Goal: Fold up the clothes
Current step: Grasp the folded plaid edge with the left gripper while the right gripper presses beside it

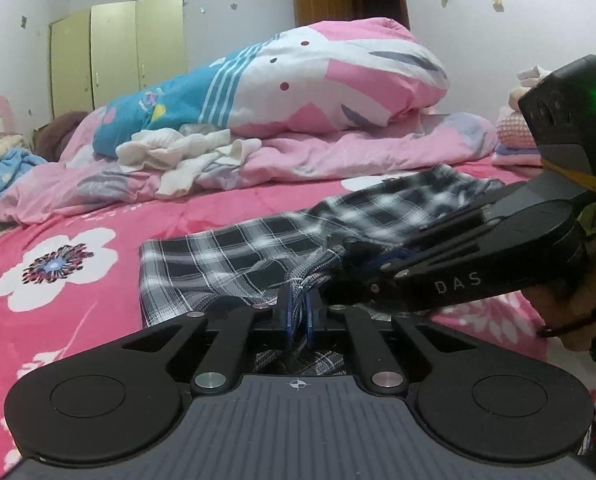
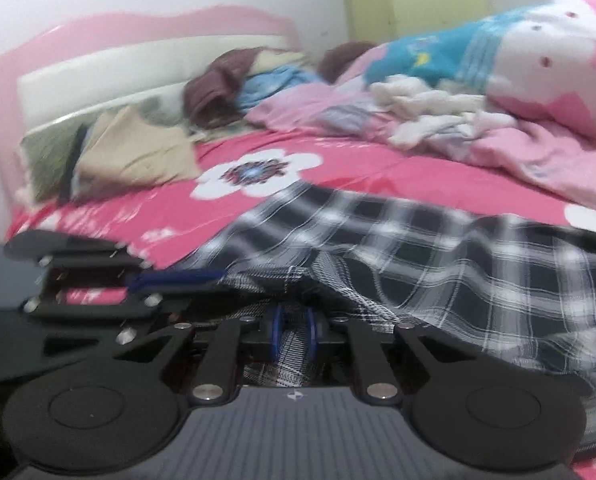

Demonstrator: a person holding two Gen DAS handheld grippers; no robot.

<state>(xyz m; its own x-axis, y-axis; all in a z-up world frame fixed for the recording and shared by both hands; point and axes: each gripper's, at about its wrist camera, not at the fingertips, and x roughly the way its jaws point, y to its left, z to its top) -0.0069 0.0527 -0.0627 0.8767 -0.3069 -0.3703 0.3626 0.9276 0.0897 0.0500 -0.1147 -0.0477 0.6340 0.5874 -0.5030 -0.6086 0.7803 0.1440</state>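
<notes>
Plaid garment [image 1: 234, 256], black and white check, lies on the pink floral bedspread [image 1: 78, 216] along its near edge. My left gripper [image 1: 297, 316] has its blue pads [image 1: 284, 314] pinched together on a bunched fold of the hem. My right gripper [image 2: 294, 332] is clamped on another gather of the same cloth just beside it, pads nearly together with the fabric between them. From the left wrist view, its fingers come in from the right and meet the cloth close to mine.

Step in hand, as I judge it: both corners gripped, fold not yet made.

Next move calls for lifting both pinches together, keeping the edge taut, and carrying it over the flat part.

Beyond: crumpled white clothes [image 1: 186, 156], a rolled pink quilt [image 1: 298, 80].
</notes>
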